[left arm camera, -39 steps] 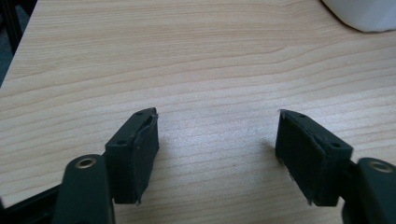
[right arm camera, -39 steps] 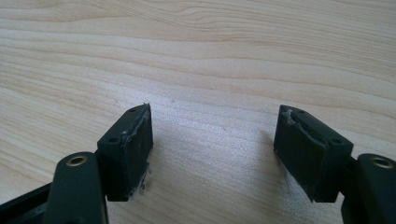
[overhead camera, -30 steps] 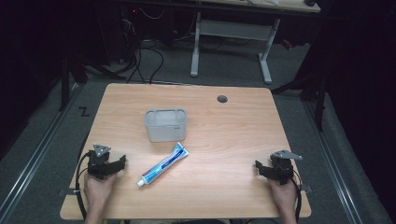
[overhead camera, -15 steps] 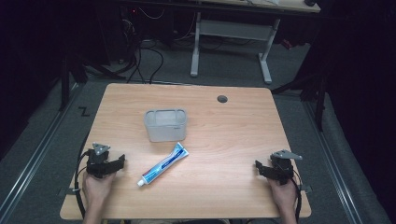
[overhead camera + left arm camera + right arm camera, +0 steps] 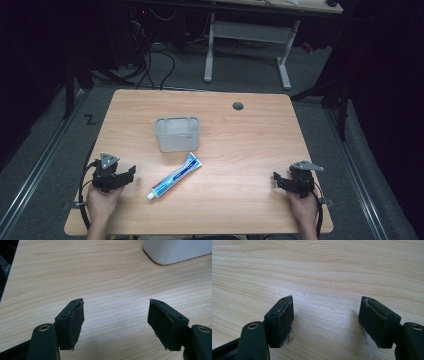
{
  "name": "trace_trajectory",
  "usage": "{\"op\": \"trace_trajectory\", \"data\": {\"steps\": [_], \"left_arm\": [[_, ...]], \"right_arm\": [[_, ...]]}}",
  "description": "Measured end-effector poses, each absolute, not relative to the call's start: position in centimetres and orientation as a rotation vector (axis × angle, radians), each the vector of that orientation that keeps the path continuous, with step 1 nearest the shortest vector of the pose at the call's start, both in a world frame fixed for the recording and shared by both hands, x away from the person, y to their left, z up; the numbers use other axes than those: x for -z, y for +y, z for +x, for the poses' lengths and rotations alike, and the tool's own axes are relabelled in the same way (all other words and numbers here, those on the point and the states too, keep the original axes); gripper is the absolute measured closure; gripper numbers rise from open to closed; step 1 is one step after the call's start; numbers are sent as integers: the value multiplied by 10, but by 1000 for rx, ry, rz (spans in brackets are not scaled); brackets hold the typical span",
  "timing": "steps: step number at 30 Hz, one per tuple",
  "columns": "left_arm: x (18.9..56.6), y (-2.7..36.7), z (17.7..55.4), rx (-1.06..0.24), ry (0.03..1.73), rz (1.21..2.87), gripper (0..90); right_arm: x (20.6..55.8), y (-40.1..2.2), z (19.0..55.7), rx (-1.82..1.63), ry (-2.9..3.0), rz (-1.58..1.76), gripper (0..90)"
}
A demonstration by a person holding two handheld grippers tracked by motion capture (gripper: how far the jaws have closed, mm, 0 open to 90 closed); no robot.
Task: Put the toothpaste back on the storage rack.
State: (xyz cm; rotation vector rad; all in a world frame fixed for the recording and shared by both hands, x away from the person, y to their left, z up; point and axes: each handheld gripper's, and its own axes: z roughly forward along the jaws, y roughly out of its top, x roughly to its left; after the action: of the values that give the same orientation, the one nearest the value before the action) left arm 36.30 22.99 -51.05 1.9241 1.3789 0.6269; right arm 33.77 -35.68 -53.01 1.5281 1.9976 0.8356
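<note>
Near the table's [image 5: 240, 145] left edge, the left gripper [image 5: 131, 172], jaws spread but just closing slightly with nothing between them, faces the toothpaste tube [image 5: 174, 176], likely its pick. At the near right, the right gripper [image 5: 276, 179] waits spread and empty.

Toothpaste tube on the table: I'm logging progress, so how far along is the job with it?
Nothing looks done yet: the blue-and-white toothpaste tube lies flat on the wooden table, in front of the translucent grey plastic bin and apart from it. In hand: the left hand-held gripper sits beside the tube; its jaws have just been closing slightly, nothing between them. The right hand-held gripper rests open. Grasping the tube, probably for the bin, is left.
</note>
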Motion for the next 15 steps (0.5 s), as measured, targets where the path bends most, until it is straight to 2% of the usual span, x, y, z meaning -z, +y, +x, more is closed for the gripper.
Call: {"op": "trace_trajectory", "data": {"steps": [7, 15], "left_arm": [[501, 223, 357, -625, 1340, 1904, 298], [489, 212, 354, -567, 1294, 1944, 330]], "right_arm": [[530, -357, 338, -837, 2001, 1524, 281], [530, -357, 338, -837, 2003, 1520, 279]]}}
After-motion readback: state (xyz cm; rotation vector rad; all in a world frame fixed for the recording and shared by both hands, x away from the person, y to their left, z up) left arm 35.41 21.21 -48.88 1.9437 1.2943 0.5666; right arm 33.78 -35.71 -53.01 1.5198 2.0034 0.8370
